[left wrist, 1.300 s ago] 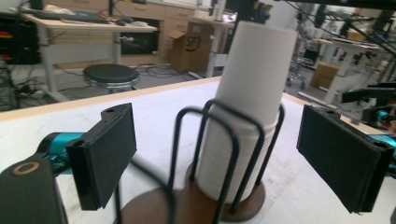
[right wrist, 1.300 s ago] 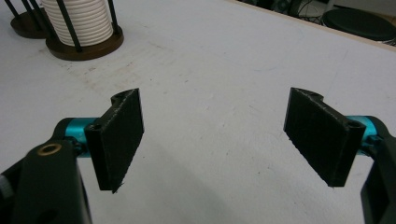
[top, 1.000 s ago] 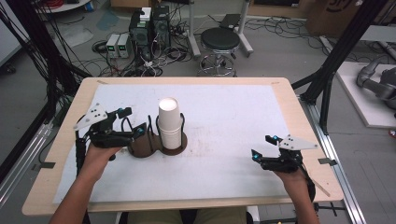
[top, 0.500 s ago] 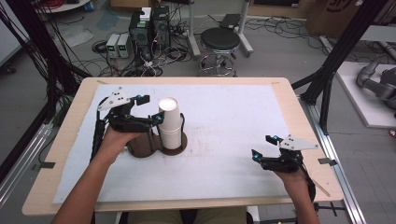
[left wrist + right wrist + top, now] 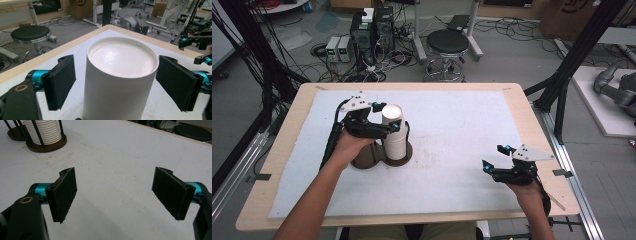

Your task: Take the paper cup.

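A stack of upturned white cups (image 5: 395, 135) stands in a black-rod holder on a brown round base (image 5: 406, 154), left of the table's middle. My left gripper (image 5: 386, 117) straddles the top cup (image 5: 120, 75). Its jaws have just been closing with the cup between them. Small gaps still show between both pads and the cup wall, so it is open. My right gripper (image 5: 493, 156) rests low near the front right of the table, open with nothing between its pads (image 5: 65, 195). The right gripper view shows the cup stack (image 5: 42, 130) far off at upper left.
A white mat (image 5: 462, 120) covers the wooden table (image 5: 287, 150). A second brown base (image 5: 364, 159) sits just left of the cup holder, under my left hand. A black stool (image 5: 447, 42) and computer boxes (image 5: 372, 30) stand on the floor beyond the far edge.
My left hand has moved right and slightly up, from beside the holder to the top of the cup stack, and its jaws now sit either side of the top cup. The right gripper has stayed put.
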Motion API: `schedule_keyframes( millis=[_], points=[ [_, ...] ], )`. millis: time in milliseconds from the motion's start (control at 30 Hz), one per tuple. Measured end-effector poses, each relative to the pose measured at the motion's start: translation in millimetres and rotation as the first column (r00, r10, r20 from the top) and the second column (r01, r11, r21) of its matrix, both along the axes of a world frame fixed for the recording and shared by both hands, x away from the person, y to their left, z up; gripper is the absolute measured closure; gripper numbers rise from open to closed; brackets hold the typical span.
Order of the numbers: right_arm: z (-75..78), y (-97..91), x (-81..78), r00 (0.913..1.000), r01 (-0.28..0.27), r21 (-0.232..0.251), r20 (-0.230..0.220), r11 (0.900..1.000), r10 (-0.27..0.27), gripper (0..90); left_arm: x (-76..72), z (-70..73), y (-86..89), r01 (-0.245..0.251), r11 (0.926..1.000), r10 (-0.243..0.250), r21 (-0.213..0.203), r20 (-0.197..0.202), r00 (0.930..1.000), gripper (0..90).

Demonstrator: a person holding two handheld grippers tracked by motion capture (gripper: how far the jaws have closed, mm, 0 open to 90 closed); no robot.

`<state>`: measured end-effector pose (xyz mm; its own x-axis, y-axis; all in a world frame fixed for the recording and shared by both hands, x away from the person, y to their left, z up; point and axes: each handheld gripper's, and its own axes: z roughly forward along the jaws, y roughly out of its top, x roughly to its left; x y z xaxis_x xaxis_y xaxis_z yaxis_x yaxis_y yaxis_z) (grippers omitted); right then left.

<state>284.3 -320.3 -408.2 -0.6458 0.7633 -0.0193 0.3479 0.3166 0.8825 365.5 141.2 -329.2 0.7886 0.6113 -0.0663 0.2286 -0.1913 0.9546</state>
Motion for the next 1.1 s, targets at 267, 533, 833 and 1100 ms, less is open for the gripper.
schedule_keyframes(
  millis=[267, 533, 833, 1100],
  points=[
    [0.4, -0.1, -0.3, 1.0, -0.001, 0.0, 0.005, 1.0, 0.001, 20.4, 2.1, -1.8, -5.9, 0.015, 0.999, -0.015, 0.041, 0.01, 0.9998, 31.3],
    [0.5, 0.1, -0.2, 1.0, -0.001, 0.0, 0.006, 1.0, 0.001, 20.4, -0.3, 12.3, -1.3, 0.011, 0.9999, -0.01, -0.01, 0.046, 0.9989, 32.4],
    [1.7, 0.1, -1.6, 1.0, 0.0, 0.004, 0.006, 1.0, 0.0, 20.4, -4.3, 40.6, 1.7, 0.016, 0.9964, -0.009, -0.083, 0.084, 0.9964, 33.0],
    [2.0, -0.6, -2.5, 1.0, 0.002, 0.007, 0.006, 1.0, -0.002, 20.5, -12.7, 59.3, 9.6, 0.011, 0.9933, 0.003, -0.115, 0.121, 0.9927, 33.1]
  ],
)
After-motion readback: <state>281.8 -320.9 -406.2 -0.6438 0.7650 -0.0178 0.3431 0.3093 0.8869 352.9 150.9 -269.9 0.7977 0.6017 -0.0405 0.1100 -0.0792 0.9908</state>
